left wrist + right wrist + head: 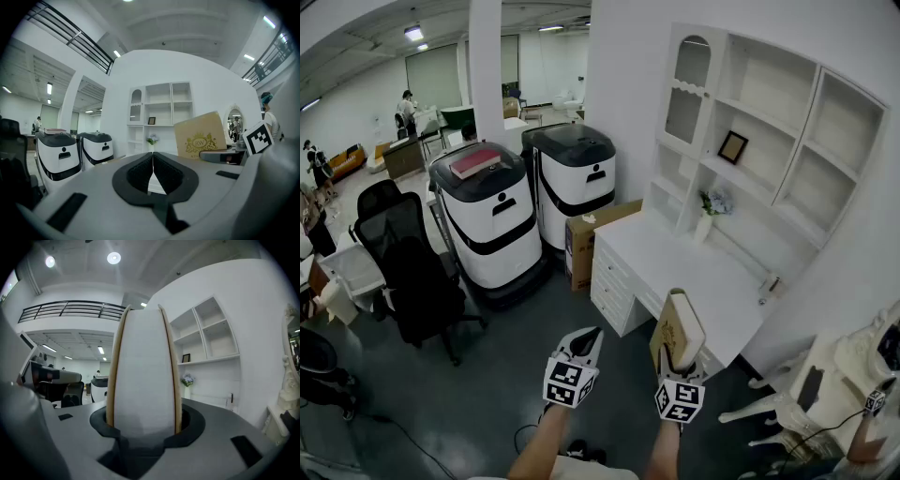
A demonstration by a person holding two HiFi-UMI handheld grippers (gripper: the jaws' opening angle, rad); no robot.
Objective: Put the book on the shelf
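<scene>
1. Head view.
   - The right gripper (679, 364) holds the book (676, 326) upright by its lower edge, tan cover facing left.
   - The book is in the air, just short of the near edge of the white counter (675, 258).
   - The shelf (769, 141) stands on the far side of the counter, well apart from the book.
   - A picture frame (732, 146) stands in the middle bay, and a flower vase (709, 214) stands on the counter beneath it.
   - The left gripper (591, 336) is beside the right one and carries nothing.

2. Left gripper view.
   - The jaws are pressed together with nothing between them.
   - The book (199, 138) shows to the right, its gold crest facing this camera.

3. Right gripper view.
   - The jaws stand wide and are clamped on both covers of the book (143, 371).
   - The white page edge faces the camera, and the open shelf bays (206, 333) lie ahead and to the right.

4. Judgement on the step in hand: carrying the book to the shelf.
   - Pick an empty bay, probably an upper right one, clear of the frame.
   - Keep the book vertical and lift it above the bay floor before pushing in.
   - Enter the bay squarely.
   - Set the bottom edge down before releasing.
   - Lean it on a side wall if it wobbles.
   - Risk: the book's top corner could clip a divider.
</scene>
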